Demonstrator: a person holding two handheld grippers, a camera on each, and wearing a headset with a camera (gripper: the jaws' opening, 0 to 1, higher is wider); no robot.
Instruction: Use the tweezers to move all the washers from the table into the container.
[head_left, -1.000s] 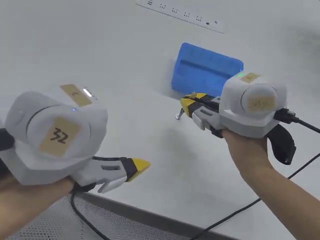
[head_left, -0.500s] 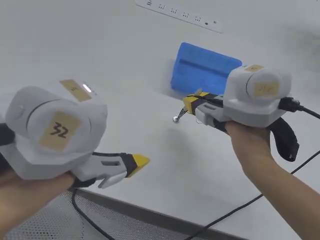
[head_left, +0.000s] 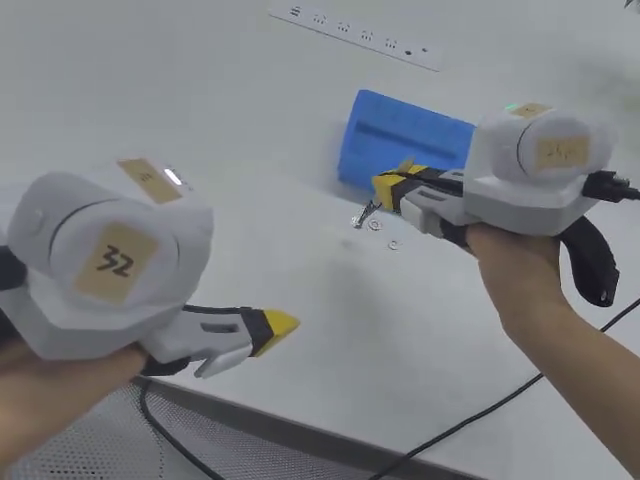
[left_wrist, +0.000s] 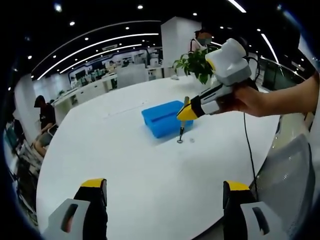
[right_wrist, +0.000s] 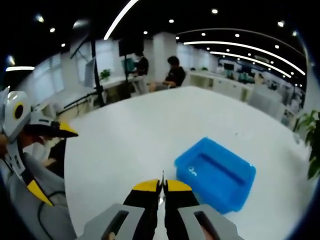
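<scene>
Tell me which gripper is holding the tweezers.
The right gripper, shut on the tweezers near the blue container; the left gripper has its jaws wide apart and holds nothing.

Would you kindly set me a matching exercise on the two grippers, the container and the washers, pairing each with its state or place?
Things:
1. left gripper
2. right gripper
3. container
4. washers

States or places:
A. lying on the table near the tip of the tweezers
B. shut on the tweezers
C. blue, standing beyond the washers
D. open, holding nothing

Pairs: 1-D, 2-B, 3-C, 4-A
</scene>
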